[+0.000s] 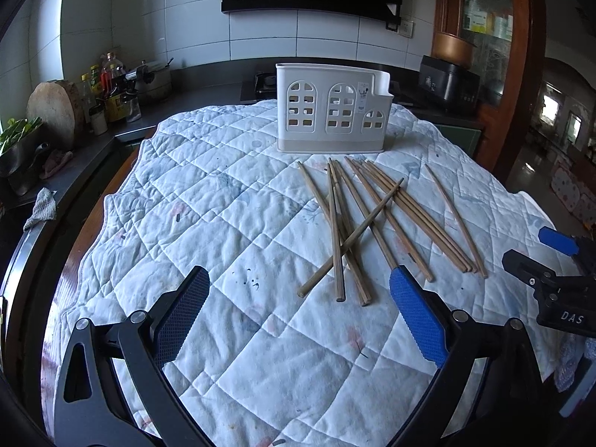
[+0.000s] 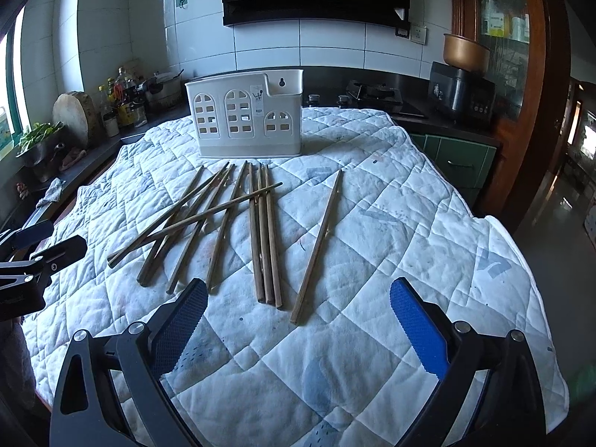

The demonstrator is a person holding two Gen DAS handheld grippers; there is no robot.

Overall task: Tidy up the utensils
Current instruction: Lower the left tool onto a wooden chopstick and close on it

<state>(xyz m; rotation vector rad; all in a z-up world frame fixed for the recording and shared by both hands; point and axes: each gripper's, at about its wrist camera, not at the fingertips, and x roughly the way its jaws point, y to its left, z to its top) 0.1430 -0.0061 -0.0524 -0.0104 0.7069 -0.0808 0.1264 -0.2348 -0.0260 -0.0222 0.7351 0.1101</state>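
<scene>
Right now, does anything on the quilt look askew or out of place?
One chopstick lies diagonally across the others, which run roughly parallel toward the holder. Another sits apart on the right. Nothing looks spilled or damaged.

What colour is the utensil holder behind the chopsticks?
White plastic utensil holder with arched window cut-outs and a greyish base, clearest in the right wrist view.

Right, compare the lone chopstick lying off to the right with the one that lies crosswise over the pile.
The lone chopstick lies apart on the quilt, touching no other; the crosswise chopstick rests on top of several others. The lone one points roughly toward the white utensil holder, like most of the pile; the crosswise one runs diagonally across them. Both are plain wooden sticks, lying flat, and neither is gripped.
</scene>
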